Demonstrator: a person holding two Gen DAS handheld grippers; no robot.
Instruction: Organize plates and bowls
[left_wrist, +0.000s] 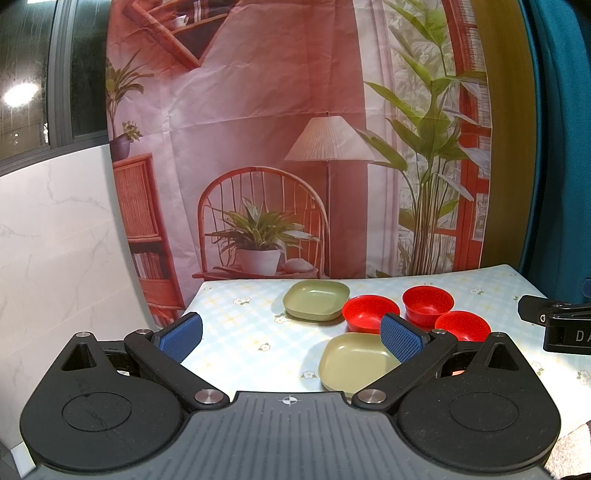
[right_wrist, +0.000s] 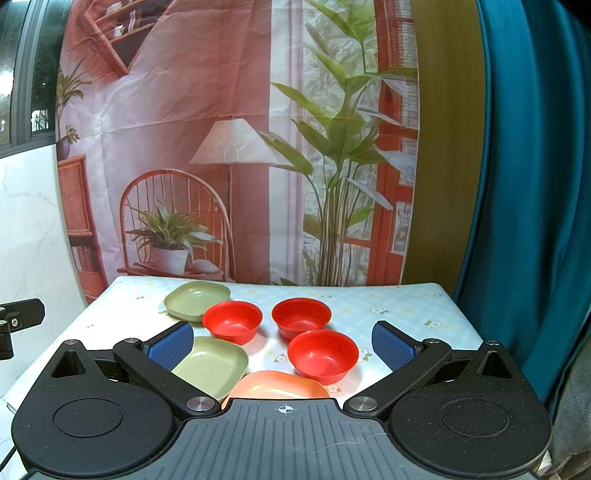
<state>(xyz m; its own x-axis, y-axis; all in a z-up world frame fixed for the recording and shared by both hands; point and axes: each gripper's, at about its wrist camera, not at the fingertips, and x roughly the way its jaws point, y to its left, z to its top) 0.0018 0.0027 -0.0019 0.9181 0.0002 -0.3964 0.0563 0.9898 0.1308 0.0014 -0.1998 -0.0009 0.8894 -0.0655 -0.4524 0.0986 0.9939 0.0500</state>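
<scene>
Nearest the right gripper (right_wrist: 282, 347), just under its wide-apart, empty jaws, lies the orange plate (right_wrist: 277, 386), with the near green plate (right_wrist: 210, 363) touching its left edge and partly behind the left finger, so the right hand looks better placed for a first pick. Beyond sits the far green plate (right_wrist: 197, 298), well back on the table (right_wrist: 406, 306). Three red bowls (right_wrist: 322, 354) cluster ahead between the jaws, while the left gripper (left_wrist: 291, 338), also open and empty, hangs further left.
</scene>
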